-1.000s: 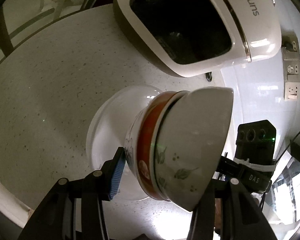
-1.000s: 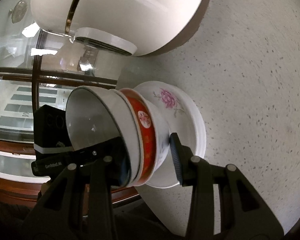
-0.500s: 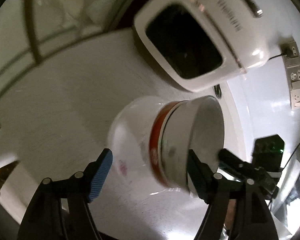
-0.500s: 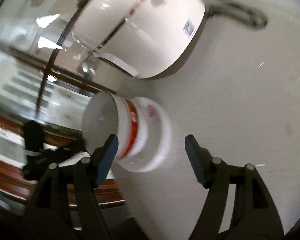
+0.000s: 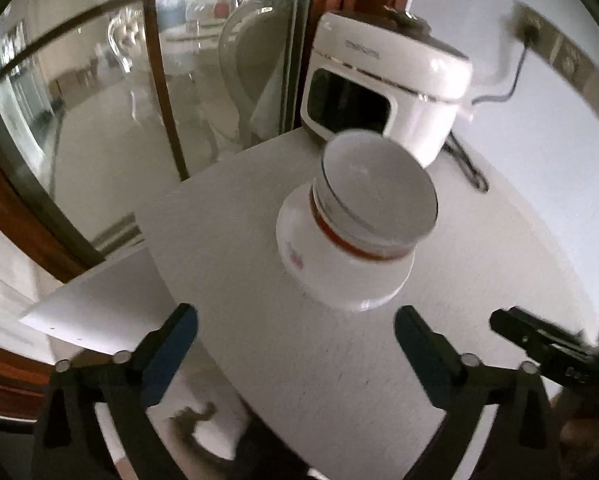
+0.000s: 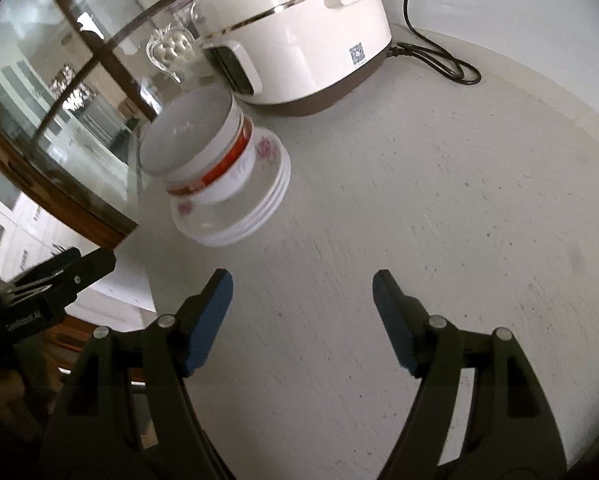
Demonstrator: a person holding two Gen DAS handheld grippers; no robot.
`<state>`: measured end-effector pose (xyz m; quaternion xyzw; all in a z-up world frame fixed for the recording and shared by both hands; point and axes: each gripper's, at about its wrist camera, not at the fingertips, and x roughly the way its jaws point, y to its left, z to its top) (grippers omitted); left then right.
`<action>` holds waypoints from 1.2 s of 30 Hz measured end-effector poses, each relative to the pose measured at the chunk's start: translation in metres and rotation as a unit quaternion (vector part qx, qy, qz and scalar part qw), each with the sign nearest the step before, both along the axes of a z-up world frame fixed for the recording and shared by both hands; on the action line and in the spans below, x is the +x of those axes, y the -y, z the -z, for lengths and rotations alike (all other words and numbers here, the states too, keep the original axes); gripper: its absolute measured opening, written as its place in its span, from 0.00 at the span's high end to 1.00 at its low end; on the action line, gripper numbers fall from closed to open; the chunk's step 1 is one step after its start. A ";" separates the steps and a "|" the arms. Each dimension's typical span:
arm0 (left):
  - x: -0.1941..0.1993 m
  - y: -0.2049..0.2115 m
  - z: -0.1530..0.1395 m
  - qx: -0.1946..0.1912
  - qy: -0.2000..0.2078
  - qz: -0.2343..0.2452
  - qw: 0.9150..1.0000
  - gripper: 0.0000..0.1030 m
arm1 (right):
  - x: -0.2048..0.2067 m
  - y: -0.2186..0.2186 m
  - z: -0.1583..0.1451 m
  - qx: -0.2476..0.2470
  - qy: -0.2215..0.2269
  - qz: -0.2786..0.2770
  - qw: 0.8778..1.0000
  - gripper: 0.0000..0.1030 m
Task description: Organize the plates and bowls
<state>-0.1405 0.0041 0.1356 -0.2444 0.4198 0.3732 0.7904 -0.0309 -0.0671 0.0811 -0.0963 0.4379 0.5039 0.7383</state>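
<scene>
We see the bowl stack (image 6: pixel 207 148) nested on the plates (image 6: pixel 235 216), just in front of the rice cooker (image 6: pixel 299 32) on the desk (image 6: pixel 439 200); left gripper (image 5: pixel 295 344) & right gripper (image 6: pixel 301 320) both w/ fingers spread wide, holding nothing, near the stack but apart.

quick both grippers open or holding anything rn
Left gripper: open, holding nothing.
Right gripper: open, holding nothing; the stacked bowls sit free on the plates.

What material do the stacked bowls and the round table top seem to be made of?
Stacked bowls: likely glazed ceramic, since they are glossy white with a printed red band and pink flowers. Table top: probably stone or a stone-like composite, matte pale grey with fine dark specks.
</scene>
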 end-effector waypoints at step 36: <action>0.004 0.037 0.023 0.023 -0.040 0.005 0.999 0.01 | -0.015 -0.013 0.006 -0.021 0.040 -0.014 0.999 0.27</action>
